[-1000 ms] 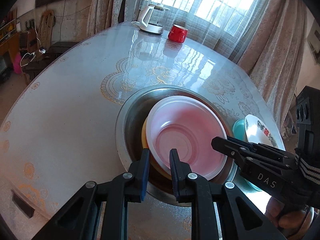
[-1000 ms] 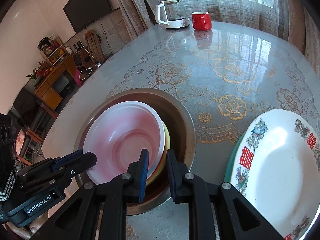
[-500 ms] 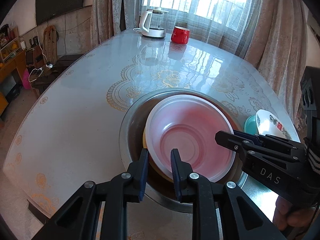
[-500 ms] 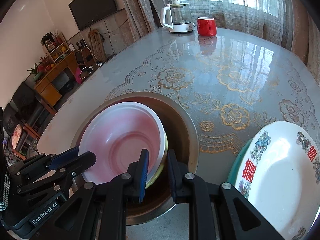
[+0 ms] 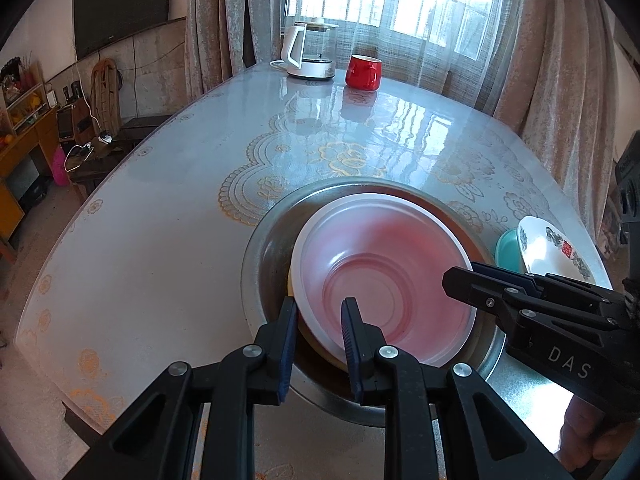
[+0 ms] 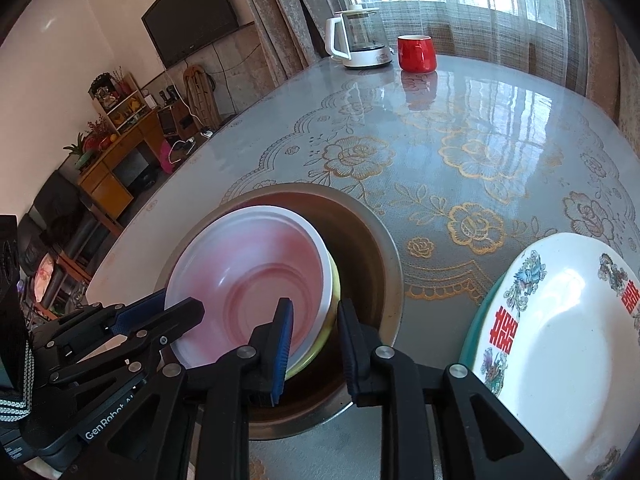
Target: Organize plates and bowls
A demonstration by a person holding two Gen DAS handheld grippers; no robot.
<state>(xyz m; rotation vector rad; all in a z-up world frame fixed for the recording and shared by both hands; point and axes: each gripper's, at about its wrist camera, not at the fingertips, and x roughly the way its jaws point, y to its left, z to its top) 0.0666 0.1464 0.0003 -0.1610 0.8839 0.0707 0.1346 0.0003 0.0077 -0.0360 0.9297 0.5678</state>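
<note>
A pink bowl with a white rim (image 5: 380, 264) (image 6: 248, 276) rests slightly tilted on a yellow bowl (image 6: 335, 296) inside a steel basin (image 5: 264, 248) (image 6: 384, 264). My left gripper (image 5: 319, 312) (image 6: 176, 308) straddles the pink bowl's near-left rim, its pads narrow around the wall. On the opposite rim, my right gripper (image 6: 315, 312) (image 5: 460, 274) has its jaws opening, with the rims of the pink and yellow bowls between them. A white plate with red characters (image 6: 560, 340) (image 5: 548, 248) lies on a teal plate (image 6: 476, 320) to the right of the basin.
A white kettle (image 5: 308, 56) and a red mug (image 5: 363, 72) stand at the far end of the glossy patterned table (image 5: 160, 220). Curtains and a window lie behind them. The table's left edge drops to the floor and low furniture.
My right gripper's jaws have widened a little around the bowl rims. The left wrist view has tilted up slightly. The bowls and basin have stayed put.
</note>
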